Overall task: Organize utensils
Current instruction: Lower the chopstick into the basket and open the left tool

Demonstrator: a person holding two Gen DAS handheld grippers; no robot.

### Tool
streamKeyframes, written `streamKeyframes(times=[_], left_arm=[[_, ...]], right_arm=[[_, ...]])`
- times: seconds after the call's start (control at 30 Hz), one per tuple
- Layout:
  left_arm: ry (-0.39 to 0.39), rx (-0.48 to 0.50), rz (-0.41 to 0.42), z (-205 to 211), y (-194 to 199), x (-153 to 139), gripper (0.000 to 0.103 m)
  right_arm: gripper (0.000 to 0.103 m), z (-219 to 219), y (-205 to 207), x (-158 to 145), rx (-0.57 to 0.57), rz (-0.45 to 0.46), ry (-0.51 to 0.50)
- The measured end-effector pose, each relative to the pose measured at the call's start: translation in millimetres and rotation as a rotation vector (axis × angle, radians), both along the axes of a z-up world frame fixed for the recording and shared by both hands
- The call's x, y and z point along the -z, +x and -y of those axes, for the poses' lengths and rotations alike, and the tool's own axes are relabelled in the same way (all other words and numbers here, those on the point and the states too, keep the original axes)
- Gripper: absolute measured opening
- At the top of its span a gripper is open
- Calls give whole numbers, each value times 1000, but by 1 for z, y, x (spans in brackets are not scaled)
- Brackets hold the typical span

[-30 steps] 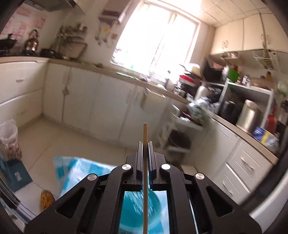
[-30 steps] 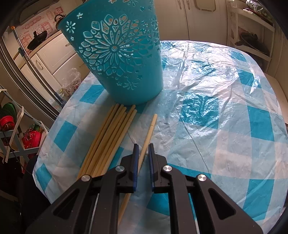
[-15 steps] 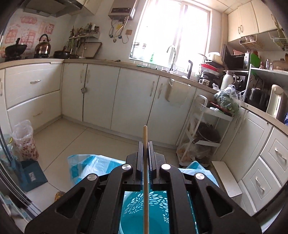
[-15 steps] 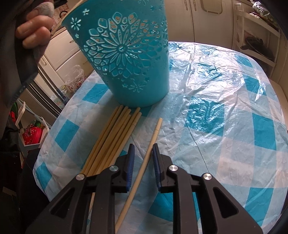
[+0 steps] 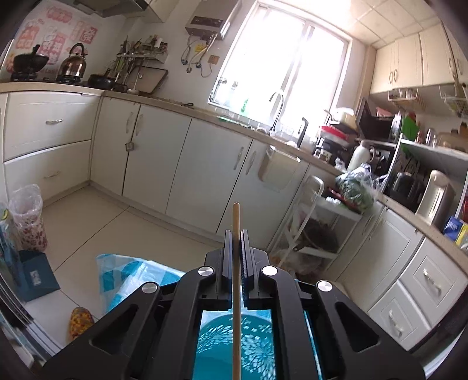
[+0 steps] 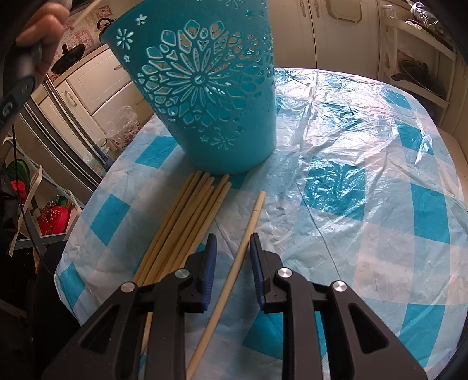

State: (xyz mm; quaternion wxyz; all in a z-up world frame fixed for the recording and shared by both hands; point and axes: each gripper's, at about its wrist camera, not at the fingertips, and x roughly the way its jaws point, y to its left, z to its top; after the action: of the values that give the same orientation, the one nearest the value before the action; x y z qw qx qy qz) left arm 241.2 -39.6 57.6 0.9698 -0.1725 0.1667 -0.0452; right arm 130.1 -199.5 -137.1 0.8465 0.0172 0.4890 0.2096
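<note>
We see a sunlit kitchen beyond the blue-checked plastic-covered worktop (image 6: 365,181); left hand-held gripper (image 5: 236,242) clamps one pale wooden chopstick (image 5: 236,263), right hand-held gripper (image 6: 232,248) narrowly parted around another chopstick (image 6: 234,271).

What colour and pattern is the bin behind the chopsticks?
Teal bin with white-edged cut-out flowers; clearest in the right wrist view.

the held chopstick (image 5: 236,292) runs off frame; bucket rim (image 6: 187,17) seems cropped.

Cream cabinets (image 5: 181,163) along the middle of the frame, bright window (image 5: 280,67) at upper centre, pale tiled floor (image 5: 96,228) lower left, kettle (image 5: 72,62) upper left, cluttered counter (image 5: 409,210) right.
</note>
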Motion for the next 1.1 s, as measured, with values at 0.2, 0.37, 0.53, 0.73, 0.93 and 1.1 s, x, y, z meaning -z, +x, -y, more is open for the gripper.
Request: streamKeyframes(times=[0.2,0.37,0.53,0.73,0.93,1.1], left_arm=[[-23,-20,36,2,4,-1,5],[-59,-49,44,2,15,5,5],[-37,-58,44,7,19,12,5],[-28,-61,33,11,16,23,5],[63,-17,-41,21,13,26,5],[94,14,-127,19,3,31,8]], right_arm=[[24,1,0,0,-1,0,2],[24,1,0,0,-2,-1,1],[24,2,0,0,-2,-1,1],[25,1,0,0,-3,0,-2],[25,-1,0,0,-7,-1,-13],[25,-1,1,-1,-8,-8,-21]])
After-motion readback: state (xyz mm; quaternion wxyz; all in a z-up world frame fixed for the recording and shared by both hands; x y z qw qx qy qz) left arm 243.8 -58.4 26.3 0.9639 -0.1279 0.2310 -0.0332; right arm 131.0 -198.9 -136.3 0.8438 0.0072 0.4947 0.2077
